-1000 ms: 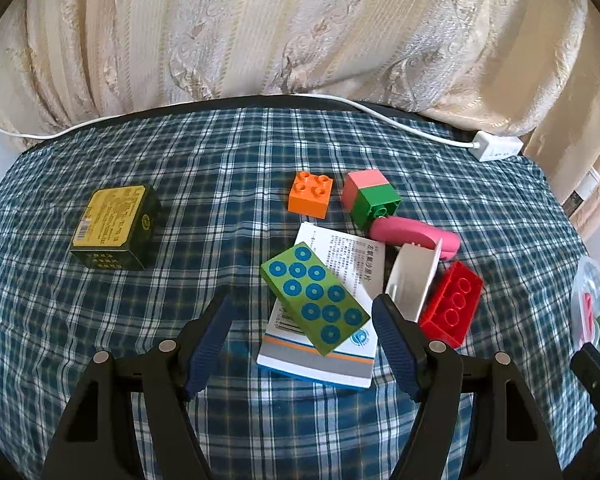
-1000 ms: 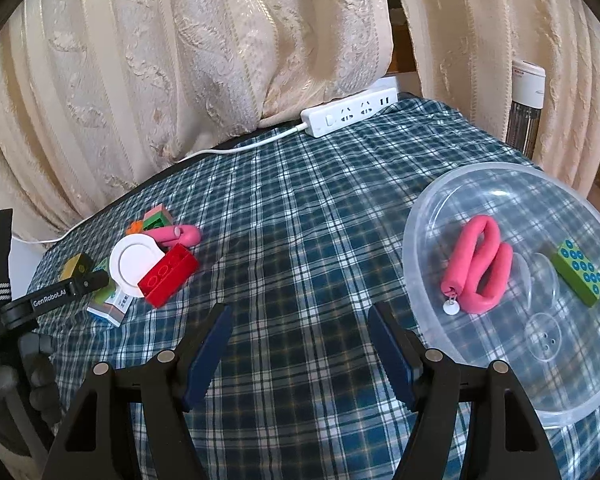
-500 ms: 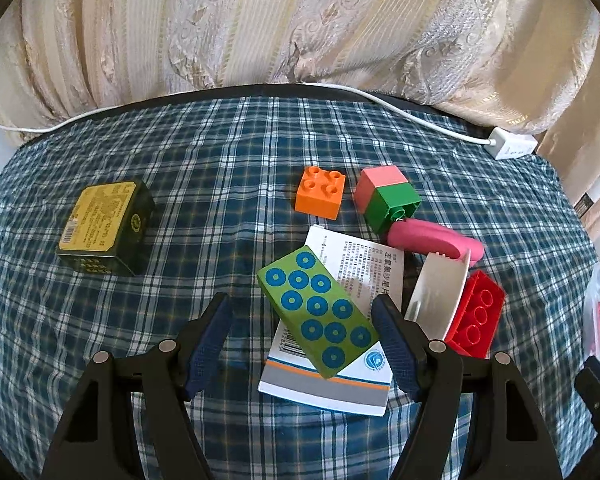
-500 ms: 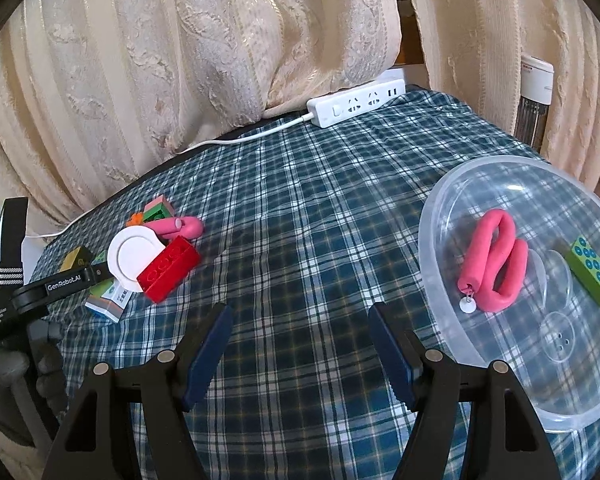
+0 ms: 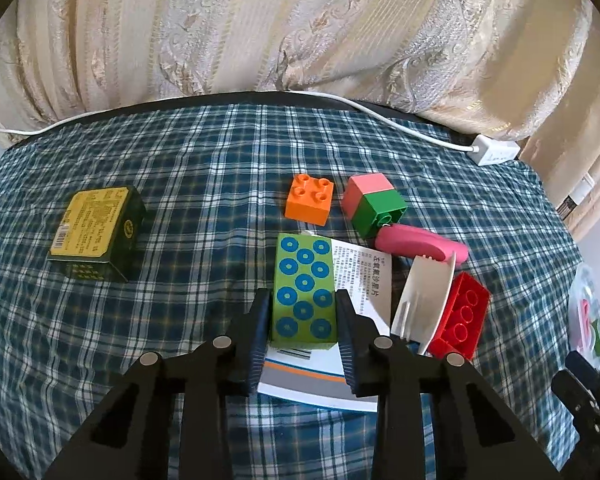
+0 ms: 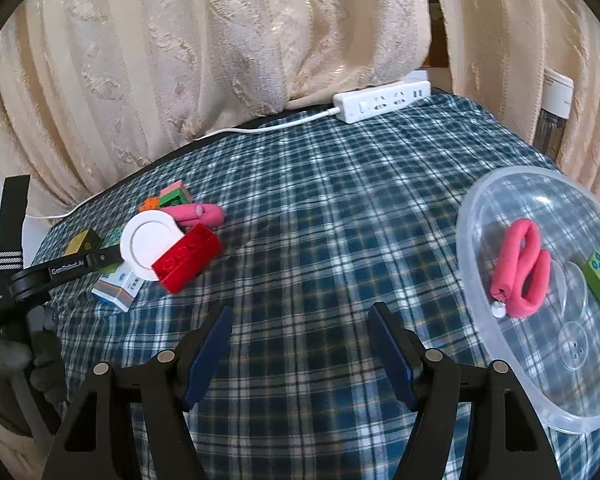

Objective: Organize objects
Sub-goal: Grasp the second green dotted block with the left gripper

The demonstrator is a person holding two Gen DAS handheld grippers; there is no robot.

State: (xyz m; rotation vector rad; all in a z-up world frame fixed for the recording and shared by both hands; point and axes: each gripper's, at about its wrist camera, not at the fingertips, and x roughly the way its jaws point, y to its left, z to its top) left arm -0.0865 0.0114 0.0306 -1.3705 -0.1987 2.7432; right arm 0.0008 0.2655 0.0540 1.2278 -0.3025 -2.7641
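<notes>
Two grippers are working over the plaid table (image 5: 180, 184). Off to our right gripper's (image 6: 300, 344) right, we are keeping the clear bowl (image 6: 476, 320) waiting, that tool's jaws spread apart over bare cloth as before. Our left gripper (image 5: 303, 320) is now clamping the green block (image 5: 304, 292), which a second ago lay skewed between wide jaws; now it is sitting straight atop the leaflet (image 5: 364, 272), so we judge lifting comes next.
</notes>
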